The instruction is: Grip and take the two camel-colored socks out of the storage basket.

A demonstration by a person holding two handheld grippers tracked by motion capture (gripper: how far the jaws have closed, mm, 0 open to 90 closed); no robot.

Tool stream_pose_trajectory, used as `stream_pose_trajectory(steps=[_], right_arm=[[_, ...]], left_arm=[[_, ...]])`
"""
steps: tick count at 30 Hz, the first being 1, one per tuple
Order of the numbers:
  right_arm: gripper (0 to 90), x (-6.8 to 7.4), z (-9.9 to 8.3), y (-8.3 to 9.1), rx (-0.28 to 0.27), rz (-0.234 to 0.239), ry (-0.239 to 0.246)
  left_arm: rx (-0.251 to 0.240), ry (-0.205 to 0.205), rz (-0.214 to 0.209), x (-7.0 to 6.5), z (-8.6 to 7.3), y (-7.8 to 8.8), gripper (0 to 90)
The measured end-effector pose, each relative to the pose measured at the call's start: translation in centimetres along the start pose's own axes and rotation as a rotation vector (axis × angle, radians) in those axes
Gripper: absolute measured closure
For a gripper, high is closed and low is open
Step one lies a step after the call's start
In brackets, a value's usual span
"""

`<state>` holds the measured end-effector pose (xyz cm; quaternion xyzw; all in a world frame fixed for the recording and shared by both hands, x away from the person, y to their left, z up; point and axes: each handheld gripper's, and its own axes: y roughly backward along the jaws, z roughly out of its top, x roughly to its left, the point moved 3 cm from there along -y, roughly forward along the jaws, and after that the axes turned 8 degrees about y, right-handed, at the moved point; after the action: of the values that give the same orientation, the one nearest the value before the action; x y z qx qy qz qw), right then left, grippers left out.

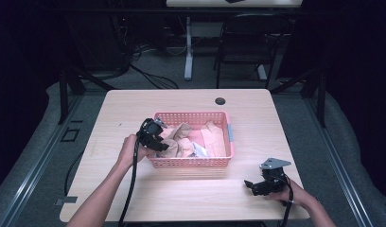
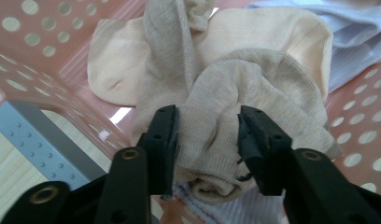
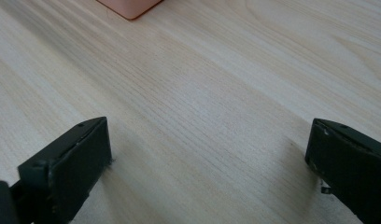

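A pink perforated basket (image 1: 191,115) stands mid-table with several socks in it. My left gripper (image 1: 161,143) reaches over the basket's left wall. In the left gripper view its jaws (image 2: 207,114) stand on either side of a bunched grey-beige sock (image 2: 216,140), and both pads press into the fabric. Behind that sock lie a cream sock (image 2: 272,32) and a pale bluish-white cloth (image 2: 361,28). My right gripper (image 1: 251,186) hovers low near the table's front right with its jaws wide apart. In the right gripper view there is bare wood between its jaws (image 3: 209,135).
The wooden table (image 1: 134,189) has a cable hole (image 1: 220,100) at the back. The basket's corner (image 3: 130,7) lies ahead of the right gripper. A grey-blue tag (image 2: 39,135) sits on the basket's wall. A chair (image 1: 250,42) and table legs stand beyond.
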<state>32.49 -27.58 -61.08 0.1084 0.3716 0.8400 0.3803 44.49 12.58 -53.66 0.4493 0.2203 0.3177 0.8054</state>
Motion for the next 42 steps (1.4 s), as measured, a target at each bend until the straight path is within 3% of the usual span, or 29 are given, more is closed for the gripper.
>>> stream_pose_trajectory(steps=[5,10,15,16,18,19,21,31,34,42], right_arm=[[0.0,0.0,0.0,0.0,0.003,0.000,0.003],[0.0,0.0,0.0,0.0,0.004,0.000,0.004],[0.0,0.0,0.0,0.0,0.004,0.000,0.004],[0.0,0.0,0.0,0.0,0.000,0.000,0.000],[0.0,0.0,0.0,0.0,0.000,0.000,0.000],[0.0,0.0,0.0,0.0,0.004,0.000,0.004],[0.0,0.0,0.0,0.0,0.004,0.000,0.004],[0.0,0.0,0.0,0.0,0.001,0.001,-0.001],[0.0,0.0,0.0,0.0,0.001,0.001,-0.001],[0.0,0.0,0.0,0.0,0.001,0.001,-0.001]], left_arm=[[0.019,-0.019,-0.003,-0.3,-0.1,0.1,68.3],[0.051,-0.030,-0.027,-0.7,-0.3,0.4,70.9],[0.085,-0.011,-0.016,-0.6,-0.4,0.2,71.6],[0.087,-0.010,0.001,-0.6,-0.4,0.1,74.2],[0.084,-0.013,0.011,-0.6,-0.3,0.1,77.9],[0.083,-0.024,0.008,-0.6,-0.3,0.1,85.2],[0.088,-0.030,0.010,-0.7,-0.3,0.1,87.3],[0.047,-0.031,-0.008,-0.8,-0.1,1.9,87.4],[0.033,-0.026,-0.029,-0.7,0.3,3.0,87.5],[0.021,-0.037,-0.035,-0.8,1.5,5.1,87.5]])
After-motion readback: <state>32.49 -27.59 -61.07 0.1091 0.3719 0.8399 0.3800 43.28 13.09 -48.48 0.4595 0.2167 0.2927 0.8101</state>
